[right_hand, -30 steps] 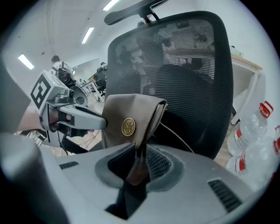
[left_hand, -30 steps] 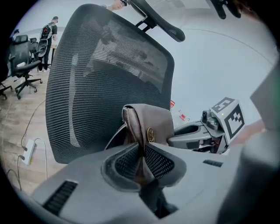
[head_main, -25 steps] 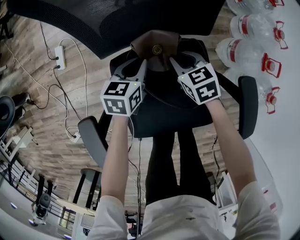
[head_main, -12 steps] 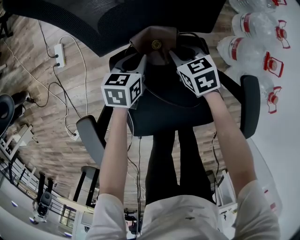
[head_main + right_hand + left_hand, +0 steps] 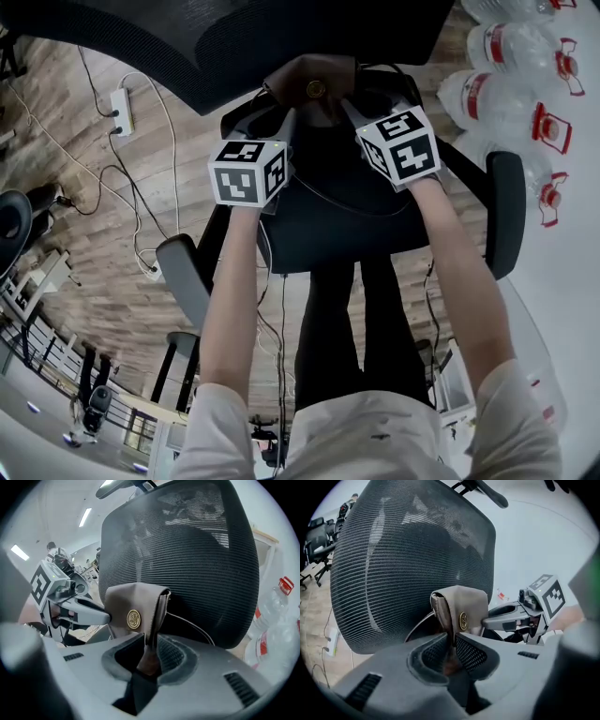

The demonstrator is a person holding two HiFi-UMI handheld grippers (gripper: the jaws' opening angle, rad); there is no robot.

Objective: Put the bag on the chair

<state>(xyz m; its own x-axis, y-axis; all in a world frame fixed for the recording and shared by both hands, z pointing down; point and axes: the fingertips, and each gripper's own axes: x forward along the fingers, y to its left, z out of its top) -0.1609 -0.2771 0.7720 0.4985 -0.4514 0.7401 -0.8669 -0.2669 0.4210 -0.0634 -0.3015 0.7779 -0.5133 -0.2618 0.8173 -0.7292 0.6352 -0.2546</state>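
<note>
Bag [image 5: 314, 84]: brown, top centre of the head view, over the chair [image 5: 342, 234] seat.
Long axis: runs left to right between the tools, with the gold clasp facing the camera.
Left tool [image 5: 452, 640]: clamped on the bag's left edge.
Right tool [image 5: 150, 643]: clamped on its right edge.

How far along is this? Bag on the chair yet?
Done: the brown bag is up, over the chair seat by the mesh backrest. In hand: left gripper and right gripper each clamp one edge. Left: apparently, lowering it onto the seat and releasing.
</note>
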